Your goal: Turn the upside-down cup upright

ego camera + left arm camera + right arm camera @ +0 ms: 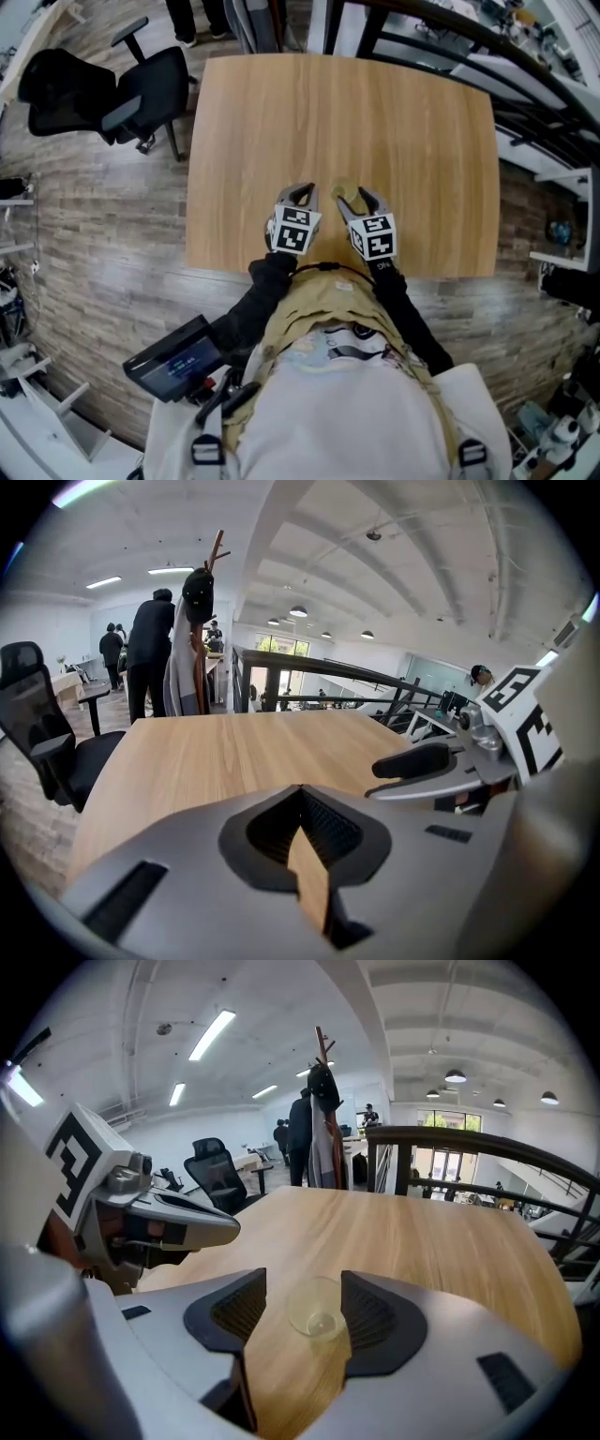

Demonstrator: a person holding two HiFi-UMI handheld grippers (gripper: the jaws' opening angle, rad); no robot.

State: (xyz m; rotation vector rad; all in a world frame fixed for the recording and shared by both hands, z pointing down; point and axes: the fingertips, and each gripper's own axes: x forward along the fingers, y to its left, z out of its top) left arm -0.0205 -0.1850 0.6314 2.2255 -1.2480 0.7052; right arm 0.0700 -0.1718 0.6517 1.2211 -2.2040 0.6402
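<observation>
While both claws hover by the table's (pixel 375 122) near edge, open wood runs ahead to the far edge. My right claw (pixel 302 1290) is spread, with the clear cup (pixel 317 1309) between its jaws, maybe brushing one. My left claw (pixel 300 794) is pressed together on nothing. Only the right gripper view shows the cup plainly.

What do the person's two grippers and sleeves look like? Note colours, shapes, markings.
The left gripper and right gripper are grey, with black ribbed pads inside the jaws. Each carries a white cube with black square markers. The sleeves are black.
</observation>
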